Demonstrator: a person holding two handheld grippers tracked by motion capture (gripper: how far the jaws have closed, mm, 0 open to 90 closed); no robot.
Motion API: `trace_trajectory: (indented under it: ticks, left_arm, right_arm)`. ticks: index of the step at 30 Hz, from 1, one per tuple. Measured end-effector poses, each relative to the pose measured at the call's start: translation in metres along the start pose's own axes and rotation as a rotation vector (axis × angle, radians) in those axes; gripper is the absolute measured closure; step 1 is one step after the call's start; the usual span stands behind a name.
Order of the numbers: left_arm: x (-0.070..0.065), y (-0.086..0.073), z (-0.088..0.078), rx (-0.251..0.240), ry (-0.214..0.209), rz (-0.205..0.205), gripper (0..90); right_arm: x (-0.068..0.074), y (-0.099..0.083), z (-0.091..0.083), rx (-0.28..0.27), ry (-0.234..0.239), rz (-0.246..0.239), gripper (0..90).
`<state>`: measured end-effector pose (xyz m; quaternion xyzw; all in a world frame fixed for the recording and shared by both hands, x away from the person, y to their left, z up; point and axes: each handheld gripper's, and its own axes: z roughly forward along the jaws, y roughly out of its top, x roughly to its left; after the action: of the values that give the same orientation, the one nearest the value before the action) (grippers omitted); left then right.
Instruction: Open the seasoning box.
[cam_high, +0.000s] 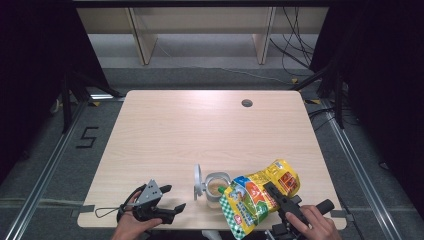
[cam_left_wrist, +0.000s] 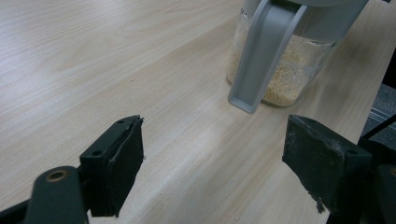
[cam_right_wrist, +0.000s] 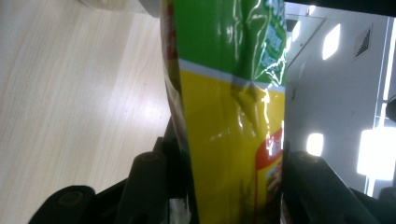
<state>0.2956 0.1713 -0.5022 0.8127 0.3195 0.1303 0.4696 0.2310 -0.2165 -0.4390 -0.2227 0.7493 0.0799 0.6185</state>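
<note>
**Two tongs, one pouch tipped over an open jar**

One yellow-and-green pouch (cam_high: 257, 196) is clamped between the jaws of the right tongs (cam_high: 274, 195), tilted with its low corner at the mouth of the glass jar (cam_high: 216, 190). The jar stands near the front edge of the tabletop (cam_high: 200, 125), its grey hinged lid (cam_high: 198, 181) swung open on the side away from the pouch. Pale fine grains fill roughly the lower half of the jar. To pour well, the spout corner should probably stay directly above the jar mouth, with the tilt raised gradually so that nothing spills past the rim. The left tongs (cam_high: 172, 197) rest beside the jar on its lid side, jaws apart and empty, placed to steady it.
</note>
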Motion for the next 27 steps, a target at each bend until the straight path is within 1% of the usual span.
trace_trajectory:
  ticks: [1,2,3,4,5,6,7,8,9,10,11,12,13,14,15,16,17,18,20,21,22,23,24,25,26,27]
  left_arm:
    - [0.0,0.0,0.0,0.0,0.001,0.003,19.9]
    - [-0.001,0.0,0.0,-0.005,-0.002,-0.001,19.9]
    - [-0.002,0.0,0.0,-0.004,-0.001,-0.022,19.9]
    - [-0.002,0.0,0.0,-0.005,-0.001,-0.023,19.9]
    - [-0.001,0.0,0.0,-0.005,-0.002,-0.002,19.9]
    - [-0.001,0.0,0.0,-0.005,-0.002,-0.001,19.9]
    - [-0.001,0.0,0.0,-0.013,-0.005,-0.01,19.9]
    - [-0.001,0.0,0.0,-0.014,-0.003,-0.01,19.9]
    - [0.0,0.0,0.0,-0.005,0.0,-0.002,19.9]
    - [0.0,0.0,-0.001,-0.002,0.003,-0.001,19.9]
    - [-0.001,0.0,0.0,-0.013,-0.004,-0.011,19.9]
    - [-0.001,0.0,0.0,-0.013,-0.004,-0.008,19.9]
    - [-0.001,0.0,0.0,-0.013,-0.004,-0.009,19.9]
    - [-0.001,0.0,0.0,-0.013,-0.004,-0.009,19.9]
    - [-0.001,0.0,0.0,-0.014,-0.004,-0.009,19.9]
    - [-0.001,0.0,0.0,-0.014,-0.004,-0.009,19.9]
    - [-0.001,0.0,0.0,-0.013,-0.004,-0.008,19.9]
    - [-0.001,0.0,0.0,-0.013,-0.004,-0.009,19.9]
    - [-0.001,0.001,-0.001,-0.007,0.001,-0.001,19.9]
    - [-0.001,0.001,-0.001,-0.006,-0.004,-0.002,19.9]
    - [-0.001,0.001,-0.001,-0.007,-0.004,-0.002,20.0]
    - [-0.001,0.001,-0.001,-0.007,-0.004,-0.003,19.9]
    - [-0.001,0.001,-0.001,-0.007,-0.003,-0.002,19.9]
    - [-0.001,0.001,-0.001,-0.007,-0.004,-0.001,19.9]
    - [-0.001,0.001,-0.001,-0.007,-0.004,-0.002,19.9]
    - [-0.001,0.0,-0.001,-0.008,-0.004,-0.013,19.9]
  right_arm:
    - [0.002,0.001,0.0,-0.001,-0.008,0.036,64.4]
    - [0.001,0.0,0.0,-0.007,-0.001,0.045,64.4]
    - [0.001,0.0,0.0,-0.014,-0.007,0.044,64.5]
    - [0.0,-0.001,0.001,-0.03,-0.015,0.038,64.5]
    - [0.0,-0.001,0.001,-0.033,-0.013,0.049,64.6]
    - [0.001,-0.002,0.002,-0.035,-0.009,0.068,64.6]
    - [0.003,-0.002,0.001,-0.026,0.006,0.098,64.7]
    - [0.003,-0.003,0.002,-0.036,0.006,0.09,64.8]
    - [0.003,-0.003,0.003,-0.047,-0.002,0.08,64.9]
    - [0.006,-0.003,0.003,-0.04,0.01,0.114,65.0]
    - [0.004,-0.003,0.003,-0.054,0.002,0.092,65.2]
    - [0.005,-0.004,0.004,-0.063,0.008,0.114,65.3]
    - [0.007,-0.004,0.004,-0.058,0.023,0.147,65.4]
    - [0.005,-0.005,0.004,-0.073,0.017,0.132,65.7]
    - [0.007,-0.005,0.005,-0.081,0.014,0.15,65.8]
    - [0.006,-0.006,0.005,-0.092,0.018,0.153,65.9]
    - [0.009,-0.006,0.004,-0.077,0.042,0.2,66.0]
    - [0.006,-0.007,0.006,-0.101,0.026,0.167,66.0]
    - [0.008,-0.009,0.007,-0.113,0.029,0.196,66.1]
    - [0.011,-0.009,0.007,-0.101,0.05,0.244,66.1]
    - [0.01,-0.011,0.008,-0.12,0.046,0.235,66.1]
    - [0.01,-0.012,0.008,-0.125,0.058,0.252,66.1]
    - [0.009,-0.014,0.009,-0.138,0.047,0.261,66.1]
    - [0.01,-0.015,0.01,-0.144,0.056,0.275,66.1]
    - [0.011,-0.016,0.011,-0.156,0.064,0.301,66.1]
    - [0.012,-0.018,0.013,-0.169,0.066,0.323,66.1]
